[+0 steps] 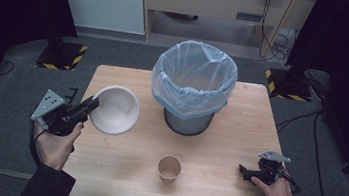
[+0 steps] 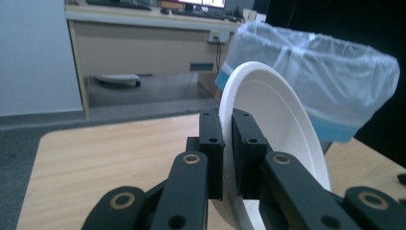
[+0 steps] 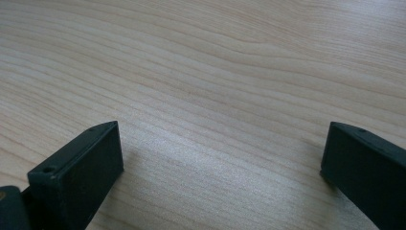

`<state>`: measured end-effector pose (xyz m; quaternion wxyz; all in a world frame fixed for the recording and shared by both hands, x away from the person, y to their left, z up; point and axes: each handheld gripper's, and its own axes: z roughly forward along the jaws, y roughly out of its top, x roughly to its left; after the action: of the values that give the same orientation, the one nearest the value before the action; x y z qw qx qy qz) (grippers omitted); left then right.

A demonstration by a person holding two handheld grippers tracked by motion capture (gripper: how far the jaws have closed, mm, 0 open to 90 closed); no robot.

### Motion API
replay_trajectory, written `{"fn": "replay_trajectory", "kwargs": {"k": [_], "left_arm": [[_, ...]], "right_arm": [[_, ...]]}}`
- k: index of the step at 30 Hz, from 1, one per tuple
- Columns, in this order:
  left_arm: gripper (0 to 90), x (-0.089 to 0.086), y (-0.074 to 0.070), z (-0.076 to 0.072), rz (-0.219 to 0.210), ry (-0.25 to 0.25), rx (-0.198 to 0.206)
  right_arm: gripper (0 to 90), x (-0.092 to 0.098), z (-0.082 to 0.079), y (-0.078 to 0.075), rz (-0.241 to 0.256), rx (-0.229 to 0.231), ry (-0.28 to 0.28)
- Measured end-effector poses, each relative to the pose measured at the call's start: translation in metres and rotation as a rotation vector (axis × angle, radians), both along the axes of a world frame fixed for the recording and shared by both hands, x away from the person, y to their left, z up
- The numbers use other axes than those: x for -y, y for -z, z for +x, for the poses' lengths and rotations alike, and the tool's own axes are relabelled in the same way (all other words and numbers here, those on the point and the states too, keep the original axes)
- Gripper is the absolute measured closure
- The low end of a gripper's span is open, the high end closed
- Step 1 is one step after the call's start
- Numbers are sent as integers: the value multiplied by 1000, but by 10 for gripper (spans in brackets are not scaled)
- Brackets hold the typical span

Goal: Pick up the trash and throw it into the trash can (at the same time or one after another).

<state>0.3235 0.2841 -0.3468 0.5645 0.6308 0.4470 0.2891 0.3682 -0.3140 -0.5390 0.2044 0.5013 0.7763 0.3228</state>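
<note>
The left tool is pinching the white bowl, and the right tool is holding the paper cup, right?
Not quite. The right tool holds nothing: the right gripper view shows its jaws wide apart over bare table. The paper cup stands alone. The left tool does pinch the white bowl.

white bowl (image 2: 277,129) lower rim cut off by frame bottom, bin (image 2: 330,81) base hidden behind it

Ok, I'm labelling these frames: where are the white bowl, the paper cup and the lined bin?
white bowl (image 1: 120,107), high view, inner base.
paper cup (image 1: 169,170), high view, rim opening.
lined bin (image 1: 194,73), high view, bag interior.
</note>
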Motion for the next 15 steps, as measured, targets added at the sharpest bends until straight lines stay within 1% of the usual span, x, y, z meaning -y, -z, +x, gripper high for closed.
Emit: {"fn": "replay_trajectory", "kwargs": {"k": [6,7,10,11,12,13,14,15], "left_arm": [[836,0,-16,4,-13,-9,45],[836,1,-21,6,-19,-10,59],[836,2,-27,8,-22,-11,70],[836,3,-32,10,-31,-13,86],[836,4,-35,11,-33,-13,95],[836,4,-35,11,-33,-13,95],[836,6,-41,13,-35,-13,107],[836,6,-41,13,-35,-13,107]], "right_arm": [[8,0,0,0,0,0,0],[8,0,0,0,0,0,0],[8,0,0,0,0,0,0],[8,0,0,0,0,0,0],[8,0,0,0,0,0,0],[8,0,0,0,0,0,0],[8,0,0,0,0,0,0],[8,0,0,0,0,0,0]]}}
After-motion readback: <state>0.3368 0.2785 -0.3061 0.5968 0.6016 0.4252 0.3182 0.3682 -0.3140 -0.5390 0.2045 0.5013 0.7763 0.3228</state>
